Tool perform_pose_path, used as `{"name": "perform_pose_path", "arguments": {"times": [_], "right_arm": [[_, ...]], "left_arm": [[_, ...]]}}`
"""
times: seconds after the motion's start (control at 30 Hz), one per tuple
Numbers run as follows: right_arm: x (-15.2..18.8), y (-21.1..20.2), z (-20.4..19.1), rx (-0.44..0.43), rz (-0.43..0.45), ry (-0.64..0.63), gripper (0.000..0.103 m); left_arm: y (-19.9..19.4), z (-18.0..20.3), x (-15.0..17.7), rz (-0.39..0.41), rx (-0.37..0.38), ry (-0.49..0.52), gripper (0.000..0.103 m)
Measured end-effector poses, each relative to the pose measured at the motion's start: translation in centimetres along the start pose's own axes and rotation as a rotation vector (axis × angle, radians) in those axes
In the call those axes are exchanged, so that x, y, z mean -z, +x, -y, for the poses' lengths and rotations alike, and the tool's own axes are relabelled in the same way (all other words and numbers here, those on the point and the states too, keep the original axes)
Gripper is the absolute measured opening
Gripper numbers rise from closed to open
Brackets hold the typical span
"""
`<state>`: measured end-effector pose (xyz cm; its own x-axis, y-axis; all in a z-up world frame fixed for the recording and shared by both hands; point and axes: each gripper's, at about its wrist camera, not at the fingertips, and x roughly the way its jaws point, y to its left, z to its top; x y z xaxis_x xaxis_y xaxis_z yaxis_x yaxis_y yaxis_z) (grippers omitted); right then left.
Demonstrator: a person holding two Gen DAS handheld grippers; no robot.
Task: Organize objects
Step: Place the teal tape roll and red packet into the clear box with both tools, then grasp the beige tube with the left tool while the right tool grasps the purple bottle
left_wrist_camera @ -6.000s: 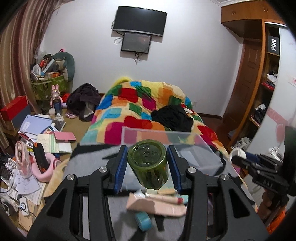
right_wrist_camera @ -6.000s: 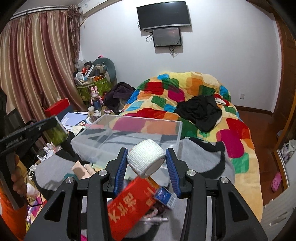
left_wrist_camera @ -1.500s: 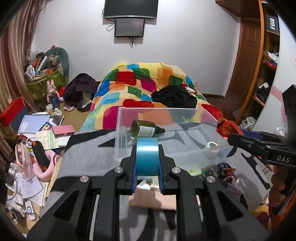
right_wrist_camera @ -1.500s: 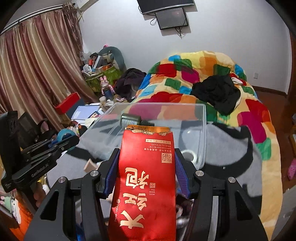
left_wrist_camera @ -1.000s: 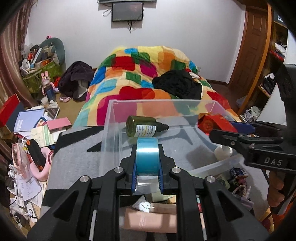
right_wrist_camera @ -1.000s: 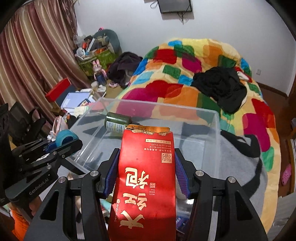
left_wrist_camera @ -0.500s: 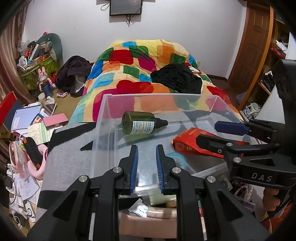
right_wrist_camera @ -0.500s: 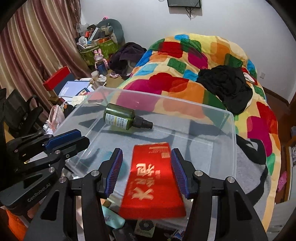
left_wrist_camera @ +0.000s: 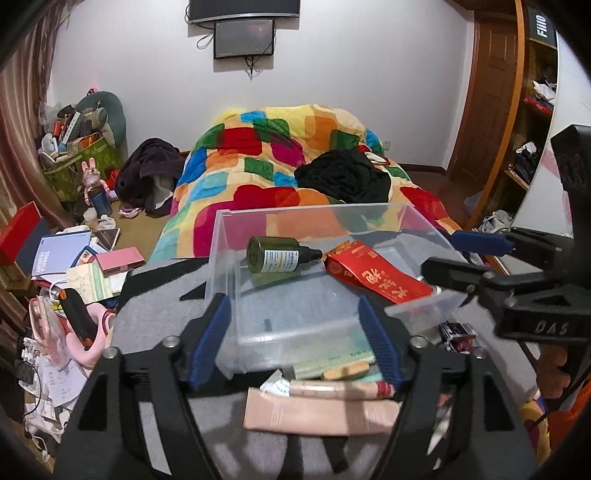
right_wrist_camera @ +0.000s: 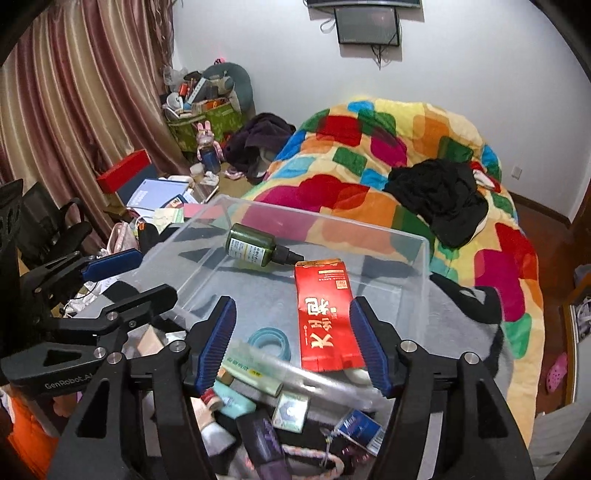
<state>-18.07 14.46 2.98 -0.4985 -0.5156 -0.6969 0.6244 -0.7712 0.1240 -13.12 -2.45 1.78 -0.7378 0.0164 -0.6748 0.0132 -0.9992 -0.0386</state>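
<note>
1. Jaws of both the left gripper and right gripper are standing spread and empty.
2. Dark green glass dropper bottle, red foil packet and blue tape roll are lying inside the clear plastic bin, collecting there.
3. Loose tubes are waiting just outside, within reach.

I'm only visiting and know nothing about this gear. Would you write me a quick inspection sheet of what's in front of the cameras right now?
Surface: grey blanket with black patches, over the foot of the bed.
Job's things: clear plastic bin holding a dark green dropper bottle on its side, a red foil packet lying flat and a light blue tape roll.
Clutter: pink tube, small boxes and cosmetics in front of the bin.
Grippers: left gripper open, empty; right gripper open, empty.
Cables: cords hanging under the wall screen.
Surroundings: multicoloured quilt, black garment, striped curtain, floor piles.
</note>
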Motion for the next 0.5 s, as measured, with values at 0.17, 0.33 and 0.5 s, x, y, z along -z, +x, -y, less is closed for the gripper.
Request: {"name": "perform_pose_path", "arguments": {"times": [0.17, 0.33, 0.5], "right_arm": [[1.5, -1.9, 0.6, 0.024, 0.030, 0.006, 0.061], [3.4, -3.0, 1.2, 0.028, 0.027, 0.011, 0.062], [5.9, -3.0, 1.4, 0.018, -0.007, 0.023, 0.062]], "left_arm": [[-0.2, -0.9, 2.0, -0.036, -0.006, -0.015, 0.081], [0.0, -1.8, 4.2, -0.092, 0.007, -0.057, 0.081], [-0.4, -1.1, 5.8, -0.110, 0.040, -0.081, 0.081]]}}
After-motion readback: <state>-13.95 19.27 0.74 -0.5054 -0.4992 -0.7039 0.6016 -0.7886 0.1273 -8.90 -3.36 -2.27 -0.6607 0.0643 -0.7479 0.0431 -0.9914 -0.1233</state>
